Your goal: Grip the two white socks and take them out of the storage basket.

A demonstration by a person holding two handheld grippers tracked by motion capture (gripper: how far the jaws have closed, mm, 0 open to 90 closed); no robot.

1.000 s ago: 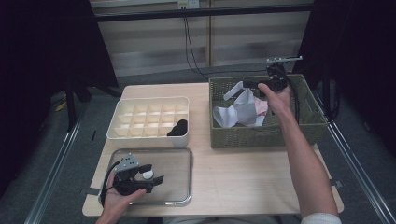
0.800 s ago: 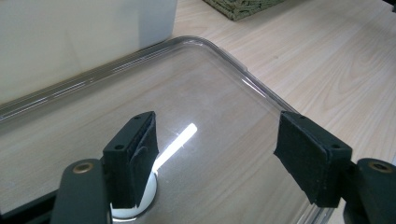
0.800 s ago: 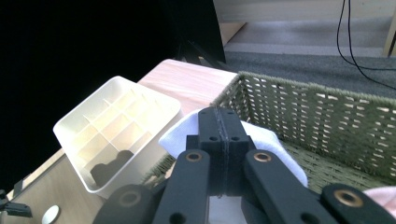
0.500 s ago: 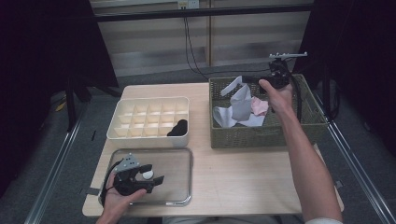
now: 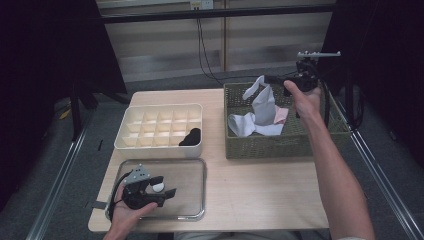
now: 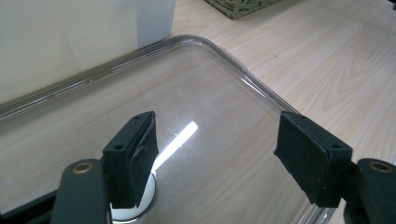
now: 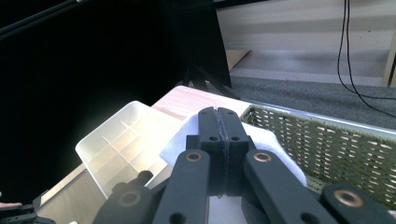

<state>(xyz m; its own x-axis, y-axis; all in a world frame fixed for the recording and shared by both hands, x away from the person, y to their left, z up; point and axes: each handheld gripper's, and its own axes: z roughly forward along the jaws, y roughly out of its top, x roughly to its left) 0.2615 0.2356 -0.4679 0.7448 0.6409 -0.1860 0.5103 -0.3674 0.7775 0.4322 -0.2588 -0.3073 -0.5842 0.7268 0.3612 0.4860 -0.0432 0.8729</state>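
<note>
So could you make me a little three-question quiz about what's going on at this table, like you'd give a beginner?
1. True or false: the right gripper is shut on a grey cloth above the green basket.
2. What lies in the white divider box? A) a dark rolled item B) a spoon C) a cup
3. Over which thing does the left gripper rest, with jaws apart?

Key: 1 true. 2 A, the dark rolled item sits in a near-row compartment. 3 the clear tray.

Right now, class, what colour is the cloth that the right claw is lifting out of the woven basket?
Pale grey cloth, seen best in the high view.
</note>
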